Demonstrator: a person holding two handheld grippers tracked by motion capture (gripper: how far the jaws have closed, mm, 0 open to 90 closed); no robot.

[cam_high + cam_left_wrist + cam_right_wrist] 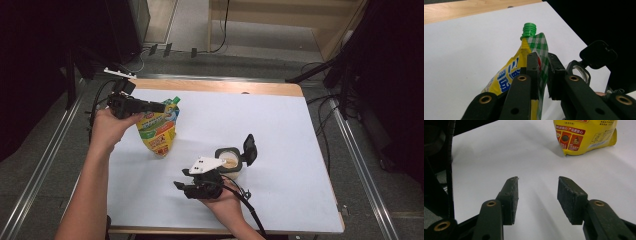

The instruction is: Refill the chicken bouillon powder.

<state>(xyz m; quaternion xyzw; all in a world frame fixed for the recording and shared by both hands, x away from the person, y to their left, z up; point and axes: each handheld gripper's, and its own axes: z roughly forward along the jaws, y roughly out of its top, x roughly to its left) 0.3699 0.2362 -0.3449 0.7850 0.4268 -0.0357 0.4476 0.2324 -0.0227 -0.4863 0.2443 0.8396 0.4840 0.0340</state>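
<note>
We see the yellow spout pouch (pixel 158 131) standing upright on the white counter (pixel 280 130), in its left half as the high view frames it. Its green screw cap (pixel 529 29) is at the top, and a green-checked panel runs down the upper edge.

The left gripper (pixel 159 106) comes in level from 9 o'clock of the pouch and meets its top edge just below the cap. In the left gripper view its jaws sit narrowly apart around the checked edge: the left-hand pad lies against the pouch, while a thin gap shows between the pouch and the right-hand pad. We read this as a grip just eased, not a firm clamp, with the pouch between the pads.

The right gripper (pixel 179 185) lies low over the counter near the front edge, at about 5 o'clock from the pouch and well apart from it. In the right gripper view its jaws stand roughly half open with nothing but bare counter between them; the pouch base sits farther off at 1 o'clock of that view.

A small glass jar (pixel 229 161) with its black hinged lid (pixel 250 148) flipped open stands just beside the right gripper, at 1 o'clock from it. Its contents look pale tan; we cannot tell more.
</note>
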